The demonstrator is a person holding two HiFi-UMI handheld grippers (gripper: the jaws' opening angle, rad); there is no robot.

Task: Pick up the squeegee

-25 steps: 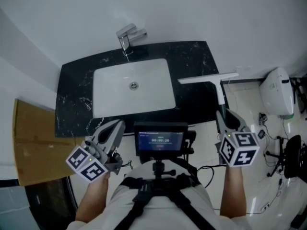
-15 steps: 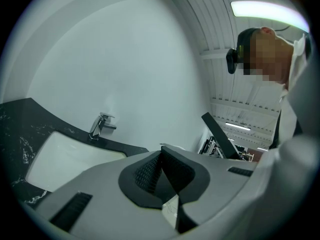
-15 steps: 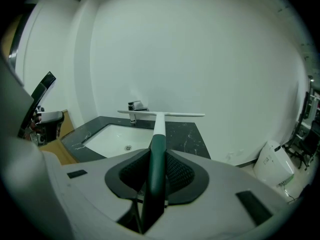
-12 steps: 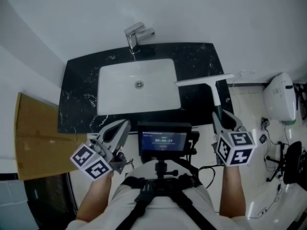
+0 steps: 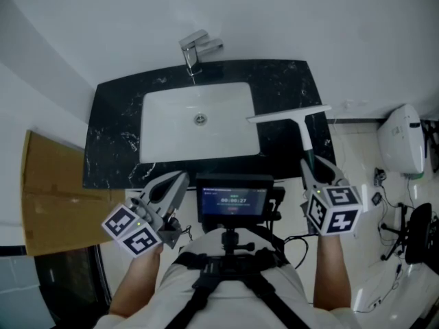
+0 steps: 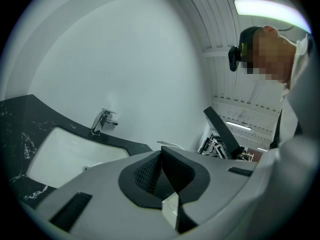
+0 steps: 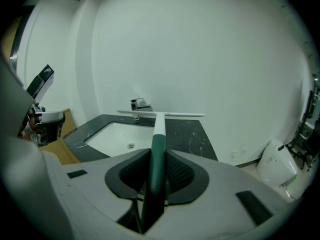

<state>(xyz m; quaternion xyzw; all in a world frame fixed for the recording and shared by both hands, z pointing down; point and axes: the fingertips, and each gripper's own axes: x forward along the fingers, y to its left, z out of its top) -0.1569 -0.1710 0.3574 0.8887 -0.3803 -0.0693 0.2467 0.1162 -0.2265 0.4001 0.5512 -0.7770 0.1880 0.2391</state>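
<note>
Above the black counter (image 5: 113, 136), the right gripper (image 5: 314, 172) is clamping the squeegee (image 5: 302, 134) by its green handle, blade hanging beside the sink (image 5: 171, 132). Left gripper (image 5: 167, 186) is idling, jaws together, empty. Pickup looks done, so next it's just a matter of holding steady.

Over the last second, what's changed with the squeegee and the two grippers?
The right gripper, shut on the squeegee by its green handle, has carried it slightly left, so the blade's end now reaches over the right rim of the sink. Nothing was taken hold of or let go. The left gripper stays shut and empty by the counter's front edge.
</note>
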